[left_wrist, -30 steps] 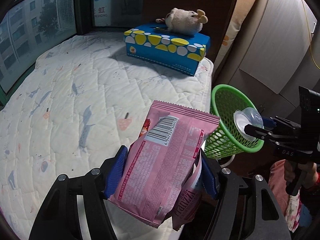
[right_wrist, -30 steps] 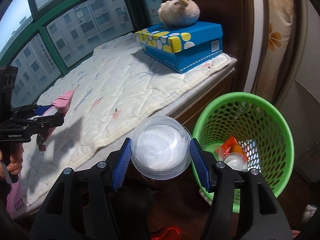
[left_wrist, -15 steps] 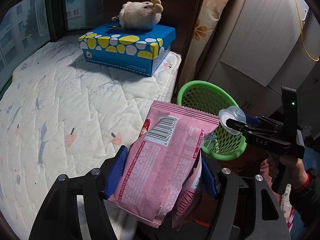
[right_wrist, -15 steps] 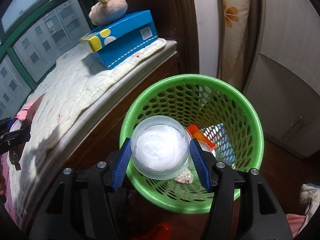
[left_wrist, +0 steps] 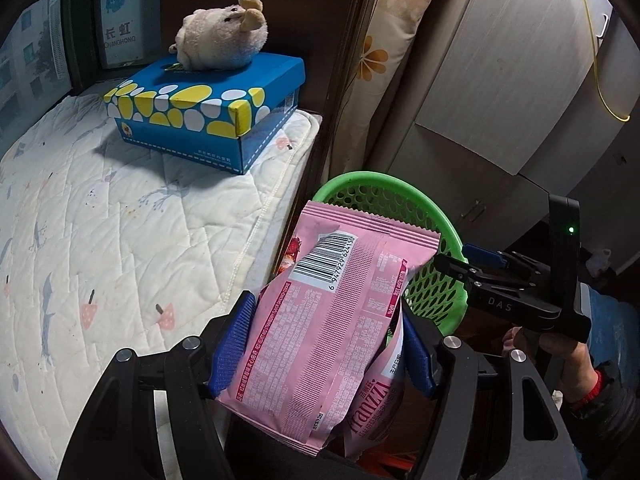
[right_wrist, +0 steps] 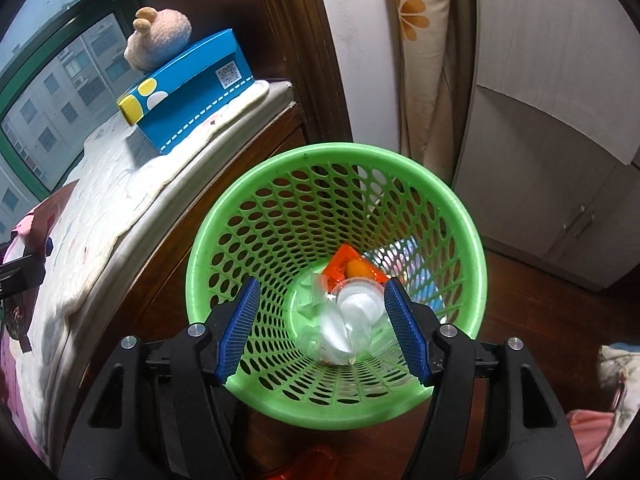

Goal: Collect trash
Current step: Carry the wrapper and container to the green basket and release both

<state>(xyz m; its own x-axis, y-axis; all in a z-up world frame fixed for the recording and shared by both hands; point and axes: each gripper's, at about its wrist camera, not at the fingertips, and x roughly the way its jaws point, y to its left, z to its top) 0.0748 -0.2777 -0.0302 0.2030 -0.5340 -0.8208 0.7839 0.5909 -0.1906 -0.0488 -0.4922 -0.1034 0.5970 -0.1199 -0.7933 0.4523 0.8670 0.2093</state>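
Since the earlier pictures the clear plastic cup (right_wrist: pixel 352 320) has left the right gripper (right_wrist: pixel 322 330): it was pressed between the blue pads, and now it is blurred inside the green basket (right_wrist: pixel 256 196), below the gap between the jaws. The jaws of the right gripper have just been opening and now stand released, with nothing pressed between them. Beyond the cup, at the bottom of the basket, lies an orange wrapper (right_wrist: pixel 344 262). The left gripper (left_wrist: pixel 328 344) has also come nearer to the basket. It is clenched on a pink snack bag (left_wrist: pixel 320 344), both pads pressing its sides, and the top of the bag rises ahead of the jaws and covers part of the basket rim. To the left of these jaws is the white quilted mattress (left_wrist: pixel 120 232). Far ahead of them a blue box (left_wrist: pixel 208 120) lies on it, with a plush toy (left_wrist: pixel 220 38) on top.
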